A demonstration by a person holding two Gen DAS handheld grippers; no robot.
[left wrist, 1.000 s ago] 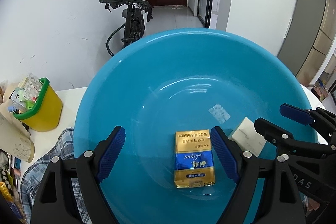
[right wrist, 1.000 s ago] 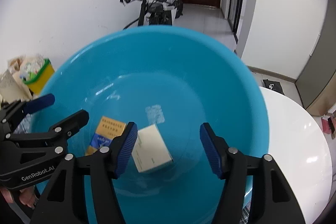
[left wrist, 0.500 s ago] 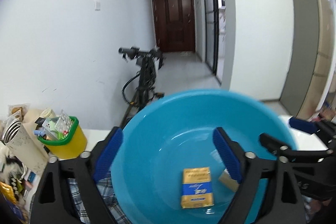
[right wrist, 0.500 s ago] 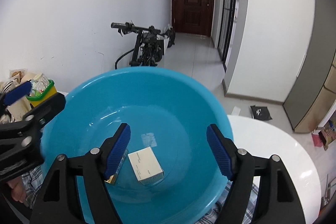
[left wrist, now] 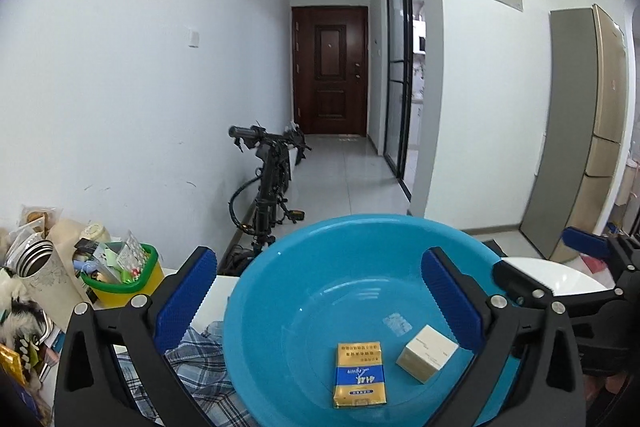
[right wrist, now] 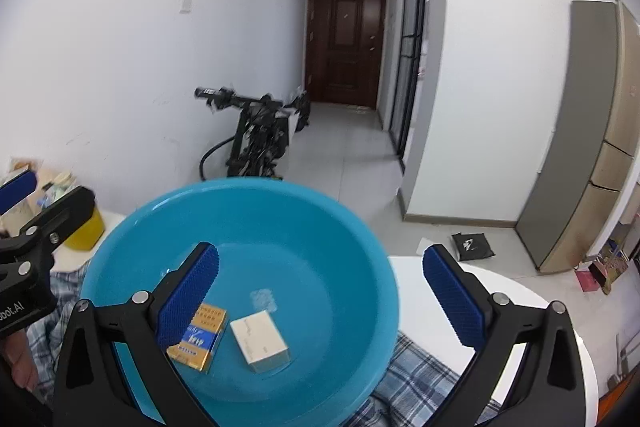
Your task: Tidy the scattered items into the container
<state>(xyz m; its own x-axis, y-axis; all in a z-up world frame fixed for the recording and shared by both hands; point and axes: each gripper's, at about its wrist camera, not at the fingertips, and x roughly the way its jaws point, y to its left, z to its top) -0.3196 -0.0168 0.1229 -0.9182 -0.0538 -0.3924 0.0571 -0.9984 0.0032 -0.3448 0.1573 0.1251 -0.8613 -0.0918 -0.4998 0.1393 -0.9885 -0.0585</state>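
Left wrist view: the left gripper (left wrist: 320,291) is above the near side of the blue basin (left wrist: 280,291), its jaws opening with nothing between the pads. The gold-and-blue pack (left wrist: 360,373) lies flat on the basin floor, and the white box (left wrist: 426,353) lies just right of it, apart. The right gripper (left wrist: 532,267) reaches in from the right. A yellow tub (left wrist: 128,285) stands far left on the white table (left wrist: 560,277).

Right wrist view: the right gripper (right wrist: 320,287) is over the basin's near right rim, its jaws opening and empty. Both items lie inside the basin. Plaid cloth (right wrist: 420,383) lies under the basin.
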